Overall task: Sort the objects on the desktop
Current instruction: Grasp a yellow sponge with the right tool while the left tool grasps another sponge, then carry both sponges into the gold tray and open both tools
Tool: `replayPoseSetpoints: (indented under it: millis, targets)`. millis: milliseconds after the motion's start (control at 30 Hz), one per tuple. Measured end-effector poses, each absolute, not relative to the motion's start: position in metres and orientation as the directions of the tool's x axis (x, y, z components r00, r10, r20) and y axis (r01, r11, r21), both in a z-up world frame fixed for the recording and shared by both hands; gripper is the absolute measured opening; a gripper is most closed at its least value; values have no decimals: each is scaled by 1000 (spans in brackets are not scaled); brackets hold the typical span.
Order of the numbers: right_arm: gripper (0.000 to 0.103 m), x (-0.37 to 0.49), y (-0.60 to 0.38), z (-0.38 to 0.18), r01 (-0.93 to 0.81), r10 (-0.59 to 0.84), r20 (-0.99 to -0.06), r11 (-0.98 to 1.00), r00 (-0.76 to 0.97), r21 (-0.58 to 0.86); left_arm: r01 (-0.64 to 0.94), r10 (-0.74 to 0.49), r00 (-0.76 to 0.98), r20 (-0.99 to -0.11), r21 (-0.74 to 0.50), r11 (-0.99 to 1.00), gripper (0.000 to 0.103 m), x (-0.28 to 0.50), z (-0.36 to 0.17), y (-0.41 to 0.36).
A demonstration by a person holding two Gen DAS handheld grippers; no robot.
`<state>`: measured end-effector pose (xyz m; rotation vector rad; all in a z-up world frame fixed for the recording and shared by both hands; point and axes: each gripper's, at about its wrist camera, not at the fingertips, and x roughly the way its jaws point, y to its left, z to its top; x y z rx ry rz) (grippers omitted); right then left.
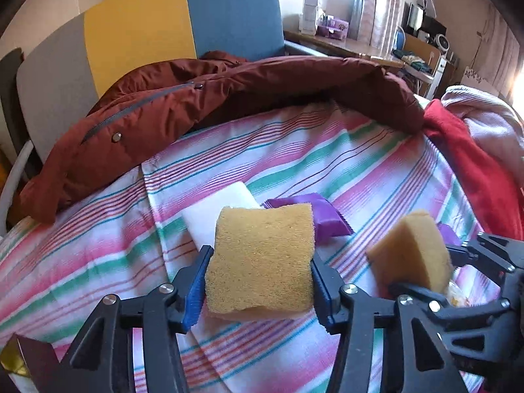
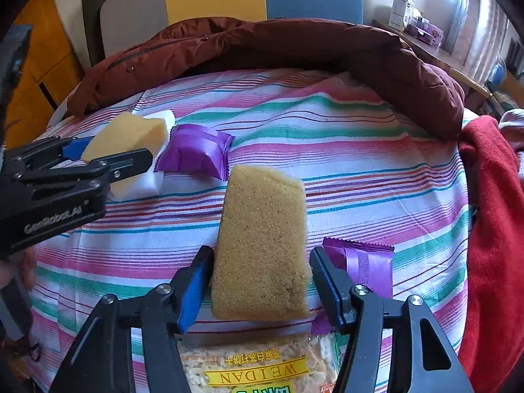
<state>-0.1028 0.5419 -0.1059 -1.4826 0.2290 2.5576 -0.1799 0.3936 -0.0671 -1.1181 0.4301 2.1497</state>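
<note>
Two yellow sponges are up off the striped cloth (image 2: 360, 150) — one (image 1: 262, 262) pinched in the left tongs (image 1: 260, 281), the other (image 2: 262, 242) clamped in the right tongs (image 2: 262, 281). Under the left sponge lies a white block (image 1: 216, 209); a purple packet (image 2: 196, 150) sits just beside it, another (image 2: 366, 265) by the right tongs. A cracker pack (image 2: 262, 366) lies nearest — a maroon jacket (image 1: 196, 111) behind.

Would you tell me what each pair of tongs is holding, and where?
Left tongs pinch one yellow sponge across its two side edges; right tongs pinch another yellow sponge likewise.
</note>
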Motion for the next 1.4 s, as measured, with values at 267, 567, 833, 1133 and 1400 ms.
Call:
replayPoseSetpoints:
  millis: [267, 567, 833, 1133, 1400]
  targets:
    - [51, -100, 532, -101, -180, 58, -856, -983, -513, 42, -625, 378, -463, -802, -7, -780, 55, -154, -60, 353]
    - [51, -98, 509, -91, -80, -6, -828, -995, -560, 62, -551, 356, -536, -766, -2, -834, 55, -113, -40, 300]
    - [51, -96, 483, -89, -3, -29, -827, -999, -561, 37, -511, 340, -582, -739, 7, -860, 55, -88, -22, 265]
    - [51, -94, 465, -95, 38, -44, -835, -999, -548, 28, -455, 310, -614, -726, 4, -891, 55, -71, -13, 223]
    - [51, -89, 446, -93, 70, -69, -834, -997, -547, 36, -416, 289, -624, -726, -4, -909, 55, -60, -11, 188]
